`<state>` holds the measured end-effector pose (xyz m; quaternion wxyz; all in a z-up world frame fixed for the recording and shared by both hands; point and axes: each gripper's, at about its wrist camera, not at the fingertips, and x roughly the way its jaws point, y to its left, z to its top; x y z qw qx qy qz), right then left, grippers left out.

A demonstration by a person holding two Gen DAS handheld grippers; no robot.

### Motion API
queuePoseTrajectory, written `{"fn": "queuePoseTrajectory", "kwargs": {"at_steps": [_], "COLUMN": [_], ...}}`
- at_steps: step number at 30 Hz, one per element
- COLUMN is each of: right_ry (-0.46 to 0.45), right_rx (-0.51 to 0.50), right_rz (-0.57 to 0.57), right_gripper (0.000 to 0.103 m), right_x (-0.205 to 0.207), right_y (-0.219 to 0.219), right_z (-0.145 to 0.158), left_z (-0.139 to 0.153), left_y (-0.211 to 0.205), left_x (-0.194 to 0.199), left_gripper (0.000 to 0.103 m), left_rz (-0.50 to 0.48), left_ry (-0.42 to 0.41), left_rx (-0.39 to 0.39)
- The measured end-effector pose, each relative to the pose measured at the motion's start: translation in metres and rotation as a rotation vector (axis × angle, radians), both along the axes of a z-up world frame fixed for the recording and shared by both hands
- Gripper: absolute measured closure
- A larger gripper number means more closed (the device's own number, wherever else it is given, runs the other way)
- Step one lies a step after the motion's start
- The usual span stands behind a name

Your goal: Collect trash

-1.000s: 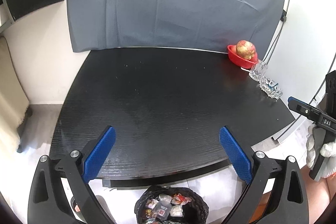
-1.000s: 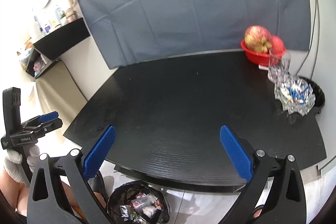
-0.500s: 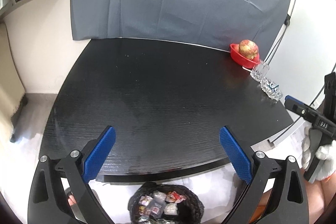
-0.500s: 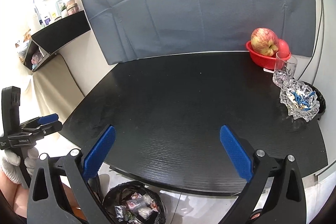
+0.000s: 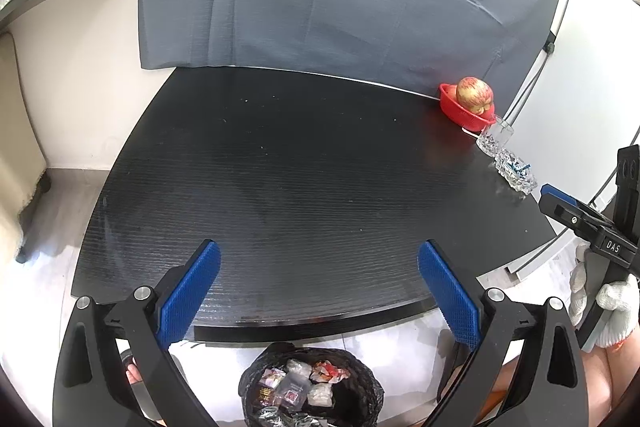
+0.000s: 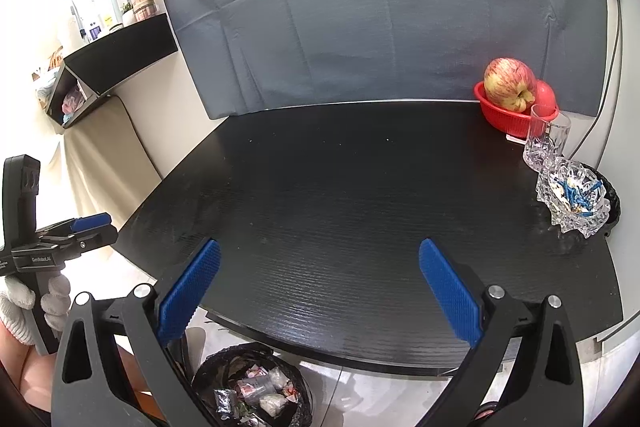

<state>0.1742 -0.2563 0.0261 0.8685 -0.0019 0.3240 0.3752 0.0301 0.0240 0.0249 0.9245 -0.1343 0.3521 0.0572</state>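
A black-bagged trash bin [image 5: 310, 385] holding several wrappers stands on the floor below the table's near edge; it also shows in the right wrist view [image 6: 252, 387]. My left gripper [image 5: 318, 293] is open and empty, held above the near edge of the black table [image 5: 300, 167] and over the bin. My right gripper [image 6: 318, 291] is open and empty above the same edge, with the bin below and to its left. Each gripper shows in the other's view: the right one [image 5: 560, 205] and the left one [image 6: 86, 225].
At the table's far right stand a red basket [image 6: 506, 111] with an apple [image 6: 509, 83], a clear glass [image 6: 546, 137] and a glass ashtray [image 6: 576, 197] with blue bits. A grey cloth [image 5: 320, 11] hangs behind. A black shelf [image 6: 116, 53] is at the left.
Both grippers have risen and drawn back slightly, so the table looks smaller and the bin sits more central below. The jaws have stayed open.
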Motion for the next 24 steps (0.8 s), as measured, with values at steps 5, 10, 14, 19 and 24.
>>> {"fn": "queuePoseTrajectory", "kwargs": {"at_steps": [5,10,14,19,24], "right_ry": [0.004,0.005,0.005,0.007,0.008], "right_rx": [-0.003,-0.005,-0.003,-0.002,-0.004], "right_rz": [0.001,0.001,0.006,0.010,0.004], "right_gripper": [0.004,0.004,0.004,0.004,0.004], "right_x": [-0.0007,-0.0011,-0.0015,-0.0022,-0.0045], "right_y": [0.0009,0.0022,0.0028,0.0028,0.0026], "right_z": [-0.0002,-0.0008,-0.0011,-0.0020,-0.0022], "left_z": [0.0002,0.0001,-0.0003,-0.0011,-0.0025], "left_y": [0.0002,0.0005,0.0009,-0.0003,-0.0015], "left_x": [-0.0014,-0.0023,-0.0025,-0.0024,-0.0008], "left_gripper": [0.007,0.007,0.007,0.007,0.007], "left_rz": [-0.005,-0.003,0.001,-0.005,-0.012], "left_ry": [-0.001,0.001,0.000,0.000,0.012], "left_rx": [-0.002,0.002,-0.001,0.005,0.008]}}
